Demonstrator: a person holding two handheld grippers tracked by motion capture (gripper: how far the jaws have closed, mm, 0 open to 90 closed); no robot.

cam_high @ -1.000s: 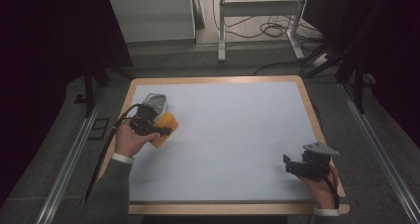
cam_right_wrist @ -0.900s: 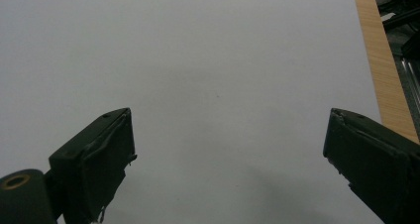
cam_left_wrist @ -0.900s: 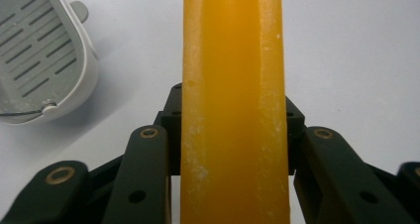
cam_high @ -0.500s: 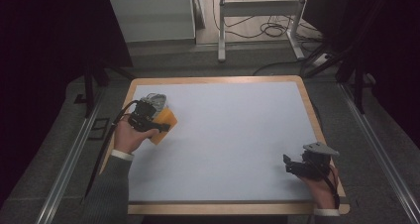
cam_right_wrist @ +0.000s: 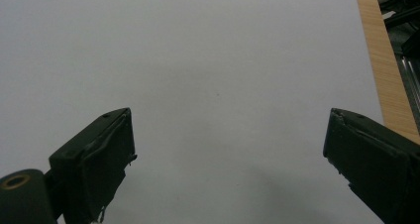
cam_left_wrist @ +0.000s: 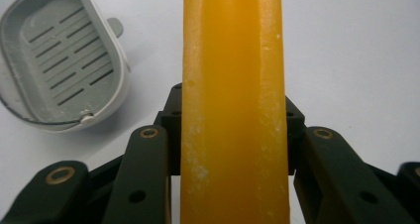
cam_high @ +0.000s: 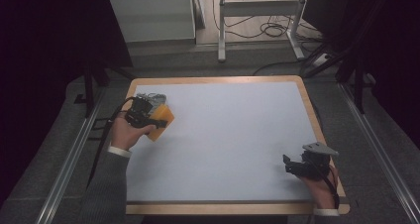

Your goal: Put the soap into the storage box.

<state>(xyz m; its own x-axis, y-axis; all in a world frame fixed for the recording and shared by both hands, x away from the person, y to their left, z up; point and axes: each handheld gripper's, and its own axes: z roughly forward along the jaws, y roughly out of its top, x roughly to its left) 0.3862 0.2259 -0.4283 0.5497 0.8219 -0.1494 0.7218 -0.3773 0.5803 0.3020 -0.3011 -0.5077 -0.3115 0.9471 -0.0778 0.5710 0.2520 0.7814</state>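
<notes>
- The left gripper [cam_high: 148, 119] clamps its jaws on a bar of orange soap [cam_left_wrist: 233, 105] — the bar sits tight between them.
- The grey soap dish [cam_left_wrist: 62, 60] is the landmark. It rests near the far left corner of the table [cam_high: 223, 144], and the soap hangs just beside the dish, on its right.
- The right gripper [cam_right_wrist: 228, 159] waits well apart from the dish, with its jaws spread wide and nothing in them.
- My guess is the soap goes into the dish. To do it well, bring the bar over the middle of the dish, lay it flat on the slots — then let go slowly so it does not slip.
</notes>
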